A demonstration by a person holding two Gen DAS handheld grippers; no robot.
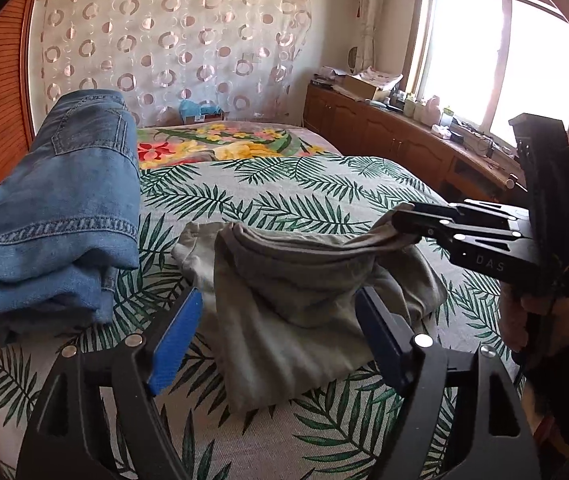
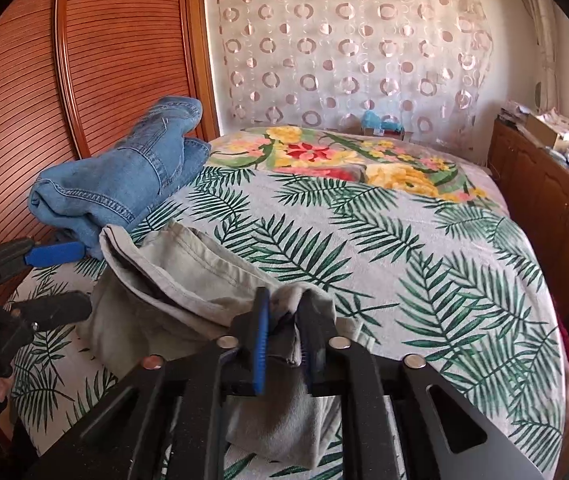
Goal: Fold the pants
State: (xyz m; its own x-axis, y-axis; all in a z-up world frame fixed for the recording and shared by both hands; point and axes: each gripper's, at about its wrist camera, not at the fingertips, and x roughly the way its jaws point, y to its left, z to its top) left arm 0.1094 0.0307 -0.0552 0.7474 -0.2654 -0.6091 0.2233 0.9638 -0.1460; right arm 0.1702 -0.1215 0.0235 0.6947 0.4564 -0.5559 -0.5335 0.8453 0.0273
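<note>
The grey pants [image 1: 296, 280] are seen folded on the bed [image 1: 324, 192] near its near edge. In the right wrist view alone, cloth is shown between the narrowly parted pads of the right hand-held gripper [image 2: 282, 336]. The left hand-held gripper [image 1: 280, 336] is spread wide around the fold, gripping nothing. Folded jeans [image 2: 124, 184] lie at the left edge; open bedspread is left far and right.

The grey pants [image 2: 172, 276] run out of sight beneath the right gripper [image 2: 284, 340]. The folded jeans [image 1: 64, 216] are cut by the left wrist view's edge. Clutter on the cabinet [image 1: 404, 104] is too small to identify.
</note>
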